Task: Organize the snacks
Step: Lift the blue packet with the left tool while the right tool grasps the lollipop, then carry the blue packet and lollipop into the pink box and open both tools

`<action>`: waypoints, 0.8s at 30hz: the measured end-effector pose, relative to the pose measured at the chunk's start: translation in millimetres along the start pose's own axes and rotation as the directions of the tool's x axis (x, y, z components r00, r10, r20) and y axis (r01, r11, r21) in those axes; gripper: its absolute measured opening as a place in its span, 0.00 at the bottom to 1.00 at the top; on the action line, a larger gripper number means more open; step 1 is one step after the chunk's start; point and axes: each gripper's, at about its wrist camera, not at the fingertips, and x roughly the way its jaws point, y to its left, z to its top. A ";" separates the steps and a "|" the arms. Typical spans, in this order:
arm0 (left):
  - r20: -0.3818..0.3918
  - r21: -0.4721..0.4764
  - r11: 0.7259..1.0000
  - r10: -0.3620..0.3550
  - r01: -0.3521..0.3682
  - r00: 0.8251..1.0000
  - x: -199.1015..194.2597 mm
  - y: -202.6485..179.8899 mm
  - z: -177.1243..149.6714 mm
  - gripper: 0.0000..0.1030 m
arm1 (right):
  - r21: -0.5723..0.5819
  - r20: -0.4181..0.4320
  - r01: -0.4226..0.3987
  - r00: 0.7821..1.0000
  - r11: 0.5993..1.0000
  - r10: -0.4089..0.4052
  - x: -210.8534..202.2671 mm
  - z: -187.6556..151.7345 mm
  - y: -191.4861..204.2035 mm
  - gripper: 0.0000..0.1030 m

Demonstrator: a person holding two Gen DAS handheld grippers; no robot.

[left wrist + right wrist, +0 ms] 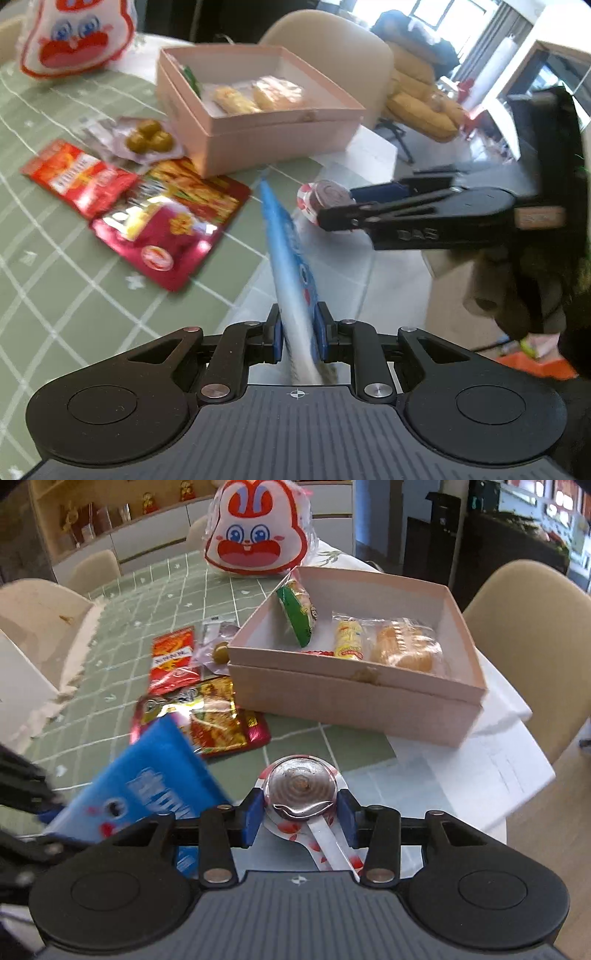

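My left gripper [298, 321] is shut on a flat blue snack packet [284, 240], which stands edge-on between the blue pads and sticks out above the table; the same packet [147, 779] shows low on the left in the right wrist view. My right gripper [301, 812] is shut on a wrapped brown swirl lollipop [299, 784], with its white stick pointing back toward the camera. In the left wrist view the right gripper [332, 210] comes in from the right with the lollipop [321, 194]. The open pink box [351, 701] lies just beyond both grippers.
The box holds a green packet [299, 614], a yellow bar [349, 638] and a clear-wrapped pastry [406, 648]. Red [74, 177], magenta [162, 243] and olive [147, 138] packets lie left of it on the green cloth. A rabbit-face bag [255, 531] stands behind. A beige chair [535, 646] flanks the table edge.
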 end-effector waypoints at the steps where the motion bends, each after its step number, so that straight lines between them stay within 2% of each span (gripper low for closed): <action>1: -0.003 -0.015 1.000 -0.012 0.012 1.000 2.6 -0.2 1.4 0.21 | 0.024 -0.004 -0.008 1.000 1.000 0.008 -4.6 -3.1 -3.3 0.42; 6: 0.020 0.002 1.000 -0.007 0.007 1.000 -0.1 -11.9 9.9 0.17 | 0.078 0.004 -0.009 1.000 0.997 0.009 -23.6 -14.8 -11.9 0.42; 10: 0.068 0.009 1.000 -0.023 0.023 0.997 -11.3 -16.6 19.0 0.16 | 0.102 0.067 -0.025 0.998 0.995 0.018 -51.1 -11.4 -19.5 0.42; 13: 0.145 0.020 0.999 -0.029 0.026 0.989 -26.7 -22.4 36.9 0.16 | 0.104 0.137 -0.022 0.991 0.994 0.008 -75.0 2.9 -25.6 0.42; 18: 0.317 0.027 0.999 -0.042 0.035 0.947 -60.2 -22.9 108.3 0.16 | 0.068 0.260 0.006 0.965 0.998 -0.024 -116.3 67.6 -39.8 0.42; 22: 0.415 -0.044 0.997 -0.043 0.067 0.909 -66.0 -8.7 175.5 0.17 | 0.045 0.323 0.046 0.945 0.998 -0.058 -126.0 140.2 -50.2 0.42; 24: 0.413 -0.100 0.991 -0.039 0.088 0.910 -51.5 3.4 197.1 0.17 | 0.062 0.314 0.054 0.947 0.997 -0.071 -117.4 168.4 -55.4 0.42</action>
